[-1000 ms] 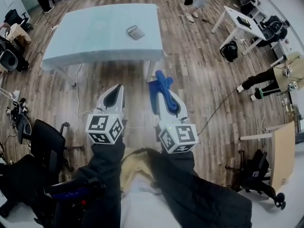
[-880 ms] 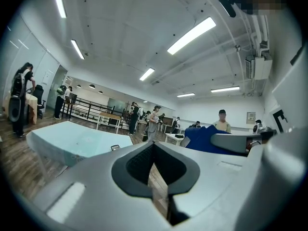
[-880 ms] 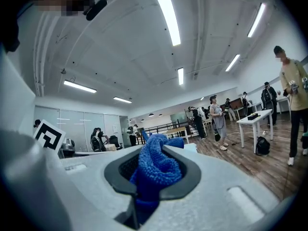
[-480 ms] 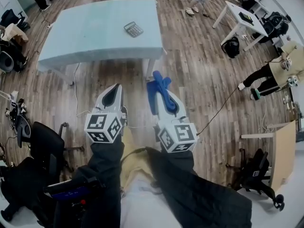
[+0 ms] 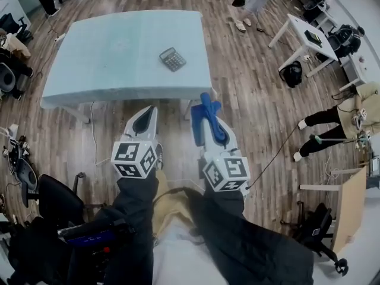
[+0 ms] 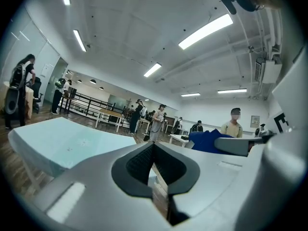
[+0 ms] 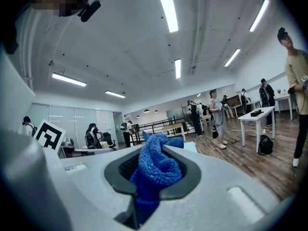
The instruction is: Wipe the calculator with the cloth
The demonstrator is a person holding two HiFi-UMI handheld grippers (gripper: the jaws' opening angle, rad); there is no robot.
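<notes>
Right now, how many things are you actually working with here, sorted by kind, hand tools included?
Handheld grippers: 2, the left gripper and the right gripper
Blue cloth: 1, clamped in the right gripper
Table with a light blue cover: 1
Calculator: 1, lying on that table
Total: 5

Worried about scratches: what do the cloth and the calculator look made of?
The cloth looks like blue microfibre or terry: a fuzzy, looped pile shows. The calculator is probably hard plastic, with a dark grey case and rows of keys; it is too small to judge its finish.
</notes>
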